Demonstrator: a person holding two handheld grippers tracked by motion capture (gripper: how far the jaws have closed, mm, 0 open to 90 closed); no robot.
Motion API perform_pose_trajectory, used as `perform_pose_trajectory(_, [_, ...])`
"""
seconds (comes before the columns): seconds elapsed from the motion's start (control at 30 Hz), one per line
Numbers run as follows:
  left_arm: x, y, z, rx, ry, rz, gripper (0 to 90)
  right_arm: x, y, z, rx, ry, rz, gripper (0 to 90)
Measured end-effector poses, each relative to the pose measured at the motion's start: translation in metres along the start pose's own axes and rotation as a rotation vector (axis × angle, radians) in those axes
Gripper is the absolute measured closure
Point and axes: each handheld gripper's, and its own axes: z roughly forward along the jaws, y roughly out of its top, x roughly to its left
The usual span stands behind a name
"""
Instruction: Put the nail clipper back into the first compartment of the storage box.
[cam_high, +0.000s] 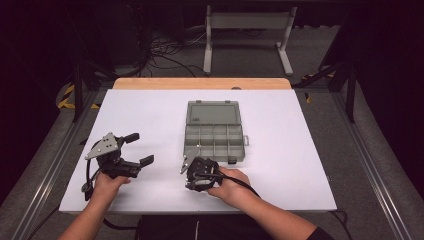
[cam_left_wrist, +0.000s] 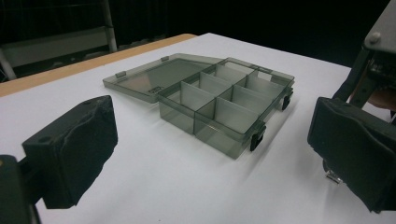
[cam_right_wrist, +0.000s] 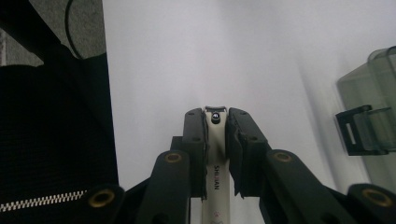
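Note:
A grey see-through compartment box lies open in the middle of the white table, its lid folded flat to the far side; its several compartments look bare. My right gripper sits just in front of the box's near left corner. In the right gripper view it is shut on a cream nail clipper with a metal tip, above the table, and the box's black latch is at the right. My left gripper rests open at the left, nothing between its pads.
A wooden strip runs along the table's far edge. Behind it stand a white metal frame and loose cables on the floor. A black garment with a zip is at the left of the right gripper view.

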Motion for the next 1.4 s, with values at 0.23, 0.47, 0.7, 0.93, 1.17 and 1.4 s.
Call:
perform_pose_trajectory(0.23, [0.000, 0.000, 0.000, 0.003, 0.003, 0.000, 2.3, -0.003, 0.005, -0.016, -0.051, -0.012, 0.004, 78.3])
perform_pose_trajectory(0.47, [0.001, 0.000, 0.000, 0.000, 0.001, 0.002, 2.3, -0.012, 0.010, -0.033, -0.105, -0.036, 0.028, 78.2])
perform_pose_trajectory(0.7, [0.001, 0.000, -0.001, 0.000, 0.003, 0.002, 2.3, -0.018, 0.015, -0.045, -0.139, -0.053, 0.035, 78.2])
perform_pose_trajectory(0.93, [0.001, 0.000, -0.001, 0.001, 0.004, 0.002, 2.3, -0.025, 0.019, -0.050, -0.157, -0.061, 0.048, 78.2])
perform_pose_trajectory(1.17, [0.001, 0.000, -0.001, 0.001, 0.005, 0.002, 2.3, -0.038, 0.026, -0.056, -0.181, -0.087, 0.071, 78.2])
perform_pose_trajectory(1.4, [0.001, 0.000, 0.000, 0.003, 0.004, -0.002, 2.3, -0.052, 0.032, -0.056, -0.201, -0.103, 0.102, 78.2])
